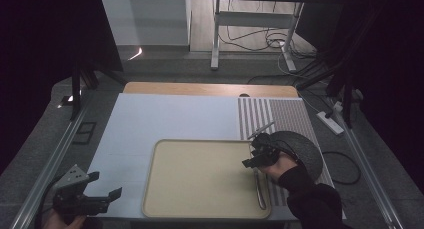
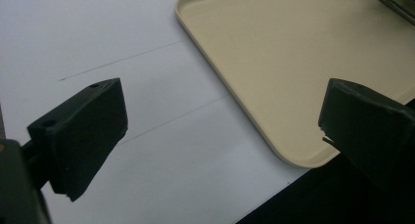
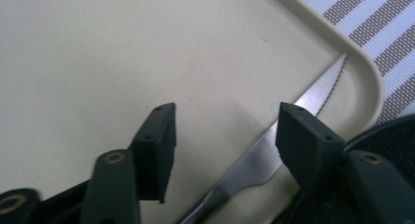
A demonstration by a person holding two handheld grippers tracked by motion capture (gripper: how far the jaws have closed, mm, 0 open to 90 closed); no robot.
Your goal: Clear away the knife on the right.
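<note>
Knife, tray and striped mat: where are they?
Knife (image 3: 298, 101): right gripper view, on its blade.
Tray (image 1: 200, 174): high view, on its bare floor.
Striped mat (image 1: 287, 114): high view, on its far part.

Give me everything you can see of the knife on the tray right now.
The shiny steel table knife has a serrated blade edge and a one-piece metal handle. It lies flat inside the beige plastic tray, along its right rim, with its tip in the tray's far right corner. The open right gripper hovers above it; its jaws straddle the blade without pressing on it.
</note>
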